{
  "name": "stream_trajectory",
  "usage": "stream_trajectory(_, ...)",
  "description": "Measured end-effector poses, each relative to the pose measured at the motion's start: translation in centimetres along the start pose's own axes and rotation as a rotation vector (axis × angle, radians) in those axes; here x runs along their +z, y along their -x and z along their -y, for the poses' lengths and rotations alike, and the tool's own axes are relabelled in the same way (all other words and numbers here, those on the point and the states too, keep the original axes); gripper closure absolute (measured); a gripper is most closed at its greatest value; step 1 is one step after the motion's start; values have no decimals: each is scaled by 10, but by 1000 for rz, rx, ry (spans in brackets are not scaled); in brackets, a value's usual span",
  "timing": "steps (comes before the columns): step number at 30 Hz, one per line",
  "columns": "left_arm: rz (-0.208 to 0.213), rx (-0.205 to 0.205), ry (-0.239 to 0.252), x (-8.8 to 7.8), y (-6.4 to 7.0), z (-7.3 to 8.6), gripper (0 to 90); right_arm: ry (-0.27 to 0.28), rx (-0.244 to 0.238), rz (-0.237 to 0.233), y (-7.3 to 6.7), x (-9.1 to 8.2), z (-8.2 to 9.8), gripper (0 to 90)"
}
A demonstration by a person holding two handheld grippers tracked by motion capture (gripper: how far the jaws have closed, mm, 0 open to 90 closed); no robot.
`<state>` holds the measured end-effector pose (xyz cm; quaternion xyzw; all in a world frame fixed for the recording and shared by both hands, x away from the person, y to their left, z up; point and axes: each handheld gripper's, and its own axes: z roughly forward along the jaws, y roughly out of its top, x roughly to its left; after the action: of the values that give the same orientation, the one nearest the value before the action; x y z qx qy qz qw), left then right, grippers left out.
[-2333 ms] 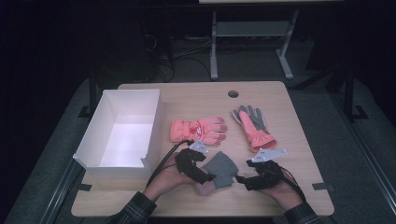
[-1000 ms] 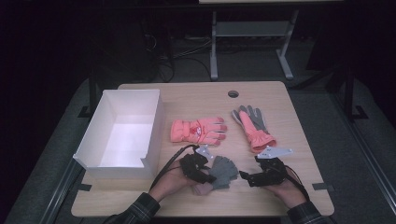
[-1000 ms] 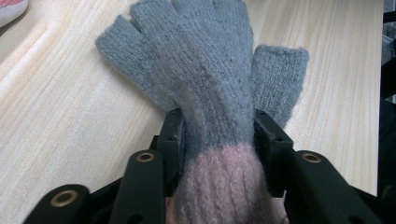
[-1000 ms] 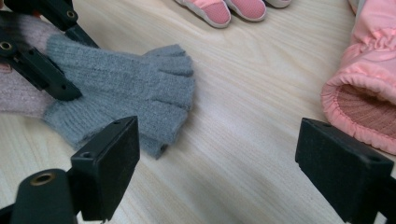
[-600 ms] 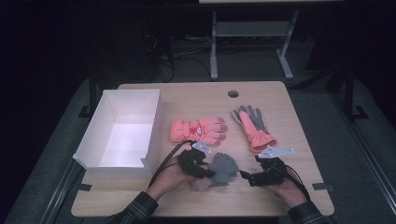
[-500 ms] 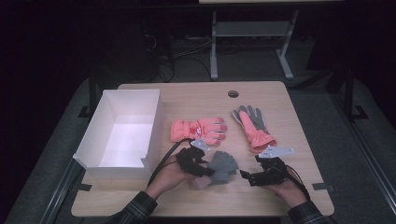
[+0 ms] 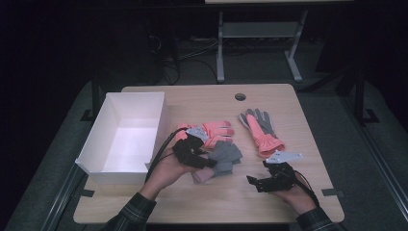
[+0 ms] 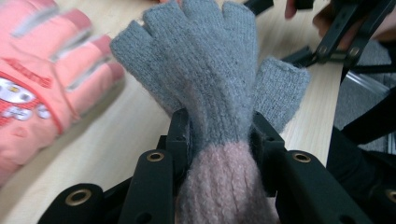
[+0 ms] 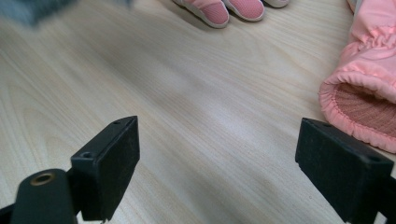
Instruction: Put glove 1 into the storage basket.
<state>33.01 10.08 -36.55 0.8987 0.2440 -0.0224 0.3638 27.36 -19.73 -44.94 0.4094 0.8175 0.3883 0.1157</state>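
A: Left gripper [image 8: 219, 140] pinching grey glove [image 8: 210, 70] at the cuff, fingers dangling ahead. Right gripper [image 9: 219, 163] spread, idle over bare table [image 9: 187, 107].

B: Probably bound for the box [image 7: 103, 139] to its left. Could snag the rim if carried low, or slip from so narrow a pinch.

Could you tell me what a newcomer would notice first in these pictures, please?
Probably the grey and pink knit glove pinched at its cuff between the jaws of the left tongs, near the table's front middle. Next, the white box at the left, and two coral gloves: one behind the knit glove, one beyond the open right tongs.
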Motion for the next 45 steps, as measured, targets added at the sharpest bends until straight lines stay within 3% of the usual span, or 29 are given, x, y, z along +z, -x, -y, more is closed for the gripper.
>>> stream_trajectory(9,-16,-7,58,-30,-10,-16,662,-9,-2,-5,-1,2,0,136)
stream_trajectory(17,-68,-11,121,-68,-21,-19,662,-14,5,-9,0,3,1,136)
stream_trajectory(21,-102,-23,140,-87,-25,-14,662,-18,9,-13,-1,3,0,136)
stream_trajectory(25,-165,-52,165,-109,-35,-5,662,-16,4,-14,0,4,1,136)
stream_trajectory(38,-293,-160,233,-151,-62,24,662,-18,-1,-18,-1,4,0,136)
stream_trajectory(45,-352,-210,234,-168,-75,41,662,-17,-8,-27,-1,6,-2,136)
